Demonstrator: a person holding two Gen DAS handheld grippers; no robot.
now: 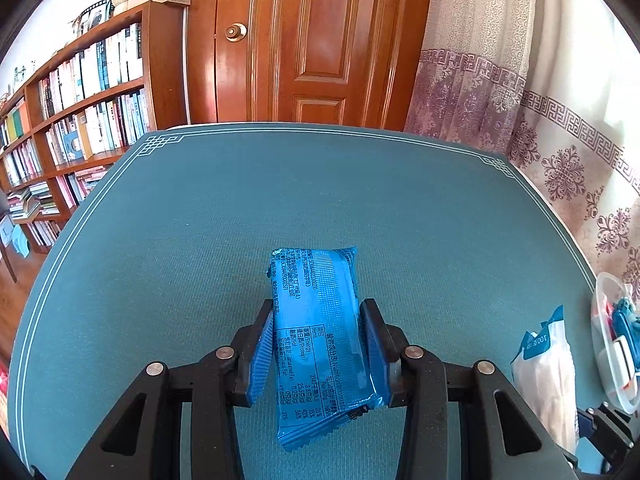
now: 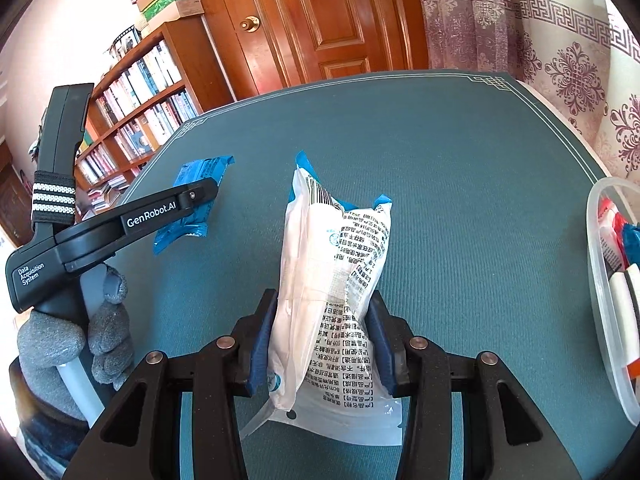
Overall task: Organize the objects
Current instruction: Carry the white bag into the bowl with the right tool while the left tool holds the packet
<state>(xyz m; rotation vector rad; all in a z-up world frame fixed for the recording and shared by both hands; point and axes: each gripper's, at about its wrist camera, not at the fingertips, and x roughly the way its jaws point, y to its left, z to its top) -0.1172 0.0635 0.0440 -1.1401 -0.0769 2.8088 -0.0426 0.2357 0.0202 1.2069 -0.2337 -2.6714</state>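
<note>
The clear plastic tub (image 2: pixel 600 280) at the desk's right edge is cut off by the frame in both views, so its contents show only as scraps of red, white and blue packaging that cannot be identified. The small print on both packets is too fine to read.

The left gripper (image 1: pixel 318 324) is clamped on a blue snack packet (image 1: pixel 320 336), its blue pads pressing the packet's long sides near the middle. The packet points forward along the fingers, its far end sticking out past the tips and its near crimped end hanging back toward the camera, above the teal desk (image 1: pixel 200 220).

The right gripper (image 2: pixel 324 320) is clamped on a white bag (image 2: pixel 332 280) with blue corners and black print, squeezed at its lower half; the upper part stands well beyond the fingertips. In the right wrist view the left gripper (image 2: pixel 200 196) appears from the side, to the left of the white bag and apart from it, held by a grey-gloved hand (image 2: pixel 80 332), with the blue snack packet (image 2: pixel 192 204) in its grasp.
</note>
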